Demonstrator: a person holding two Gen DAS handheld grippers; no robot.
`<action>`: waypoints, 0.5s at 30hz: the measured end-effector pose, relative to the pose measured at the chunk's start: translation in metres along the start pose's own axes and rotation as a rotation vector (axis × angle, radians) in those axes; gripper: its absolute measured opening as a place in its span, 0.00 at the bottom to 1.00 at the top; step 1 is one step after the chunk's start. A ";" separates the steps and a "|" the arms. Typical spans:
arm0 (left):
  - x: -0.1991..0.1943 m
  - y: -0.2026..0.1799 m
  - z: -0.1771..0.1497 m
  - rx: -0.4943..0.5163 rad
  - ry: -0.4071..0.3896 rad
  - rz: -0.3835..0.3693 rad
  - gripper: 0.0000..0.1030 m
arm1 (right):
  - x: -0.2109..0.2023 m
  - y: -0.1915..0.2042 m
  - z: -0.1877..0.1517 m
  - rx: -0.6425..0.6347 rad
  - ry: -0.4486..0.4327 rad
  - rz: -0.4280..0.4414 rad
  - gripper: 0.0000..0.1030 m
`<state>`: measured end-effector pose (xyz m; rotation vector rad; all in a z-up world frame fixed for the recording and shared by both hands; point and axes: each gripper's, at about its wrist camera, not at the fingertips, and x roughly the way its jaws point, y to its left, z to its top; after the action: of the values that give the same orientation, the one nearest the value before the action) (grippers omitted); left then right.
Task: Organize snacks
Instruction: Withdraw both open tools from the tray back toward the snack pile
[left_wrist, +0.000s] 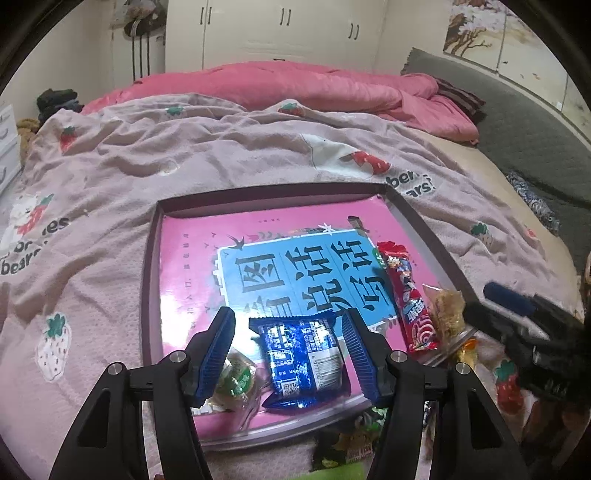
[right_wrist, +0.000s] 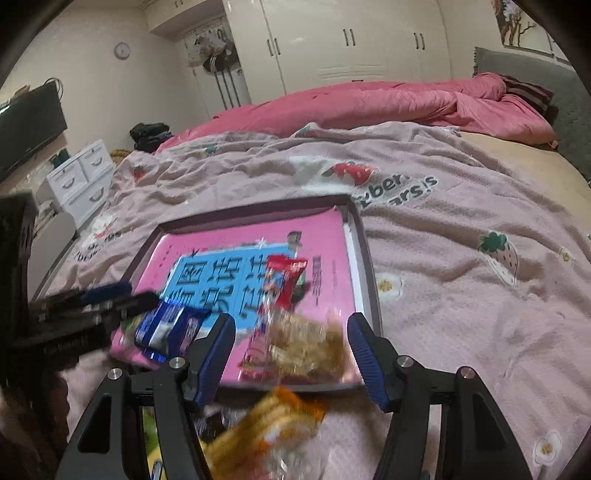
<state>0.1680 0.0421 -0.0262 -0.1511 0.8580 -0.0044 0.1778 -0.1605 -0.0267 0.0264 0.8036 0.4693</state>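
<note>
On the bed, a shallow dark-rimmed tray (left_wrist: 421, 221) lined with a glossy pink and blue printed sheet takes the snacks. A blue foil wrapped biscuit packet (left_wrist: 303, 360) lies flat near the tray's front edge, between the blue ribbed pads of the left gripper (left_wrist: 290, 354), but the pads stand clear of it on both sides, so the grip is released. Just left of it sits a small round green-labelled cake in clear wrap (left_wrist: 236, 378).

The right gripper (right_wrist: 291, 356) is likewise spread, with a clear bag of pale brown crisp pieces (right_wrist: 310, 349) lying on the tray between its 2 fingers; blur keeps me from seeing contact, though it looks let go. A long red candy packet (left_wrist: 410, 295) lies beside that bag.

I'd judge both are placements just made. To do it well, draw each gripper straight up so no pad drags a wrapper, then fetch the orange packet (right_wrist: 273, 424) in front of the tray.
</note>
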 end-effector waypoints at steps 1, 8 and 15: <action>-0.003 0.000 0.000 0.000 -0.003 0.001 0.63 | -0.001 0.001 -0.002 0.000 0.005 0.007 0.61; -0.019 0.001 -0.001 0.009 -0.016 0.007 0.65 | -0.001 0.011 -0.006 0.000 0.025 0.044 0.61; -0.040 0.003 0.000 -0.004 -0.045 0.016 0.68 | -0.020 0.020 -0.001 -0.025 -0.022 0.047 0.61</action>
<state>0.1419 0.0479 0.0036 -0.1475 0.8144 0.0161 0.1575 -0.1514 -0.0092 0.0275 0.7772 0.5223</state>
